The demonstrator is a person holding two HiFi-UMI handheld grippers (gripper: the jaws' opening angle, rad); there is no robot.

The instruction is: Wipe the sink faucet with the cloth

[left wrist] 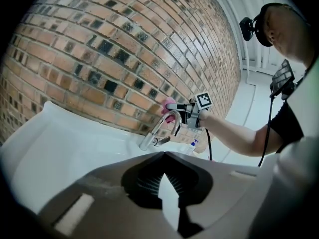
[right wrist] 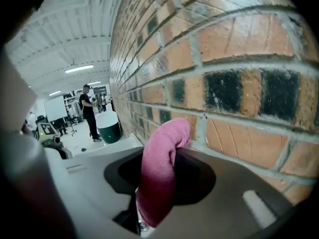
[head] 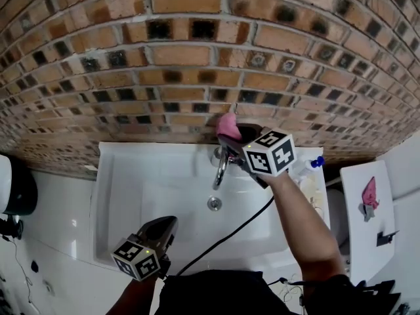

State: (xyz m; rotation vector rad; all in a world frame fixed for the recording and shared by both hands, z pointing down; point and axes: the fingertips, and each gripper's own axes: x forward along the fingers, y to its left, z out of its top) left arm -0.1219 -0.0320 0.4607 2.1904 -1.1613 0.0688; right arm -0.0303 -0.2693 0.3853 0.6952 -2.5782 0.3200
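Right gripper (head: 231, 136) clenched on pink cloth (right wrist: 159, 166), held at the faucet's (head: 220, 169) top, against the far brick wall (head: 197, 58).
Left gripper (head: 165, 227): jaws together, empty, over the sink's (head: 125, 182) near rim.

White sink (head: 138, 176) against a brick wall (head: 131, 58), chrome faucet (head: 221, 169) at its far middle, round drain (head: 214, 203) in the basin, blue-capped bottle (head: 308, 168) far right.
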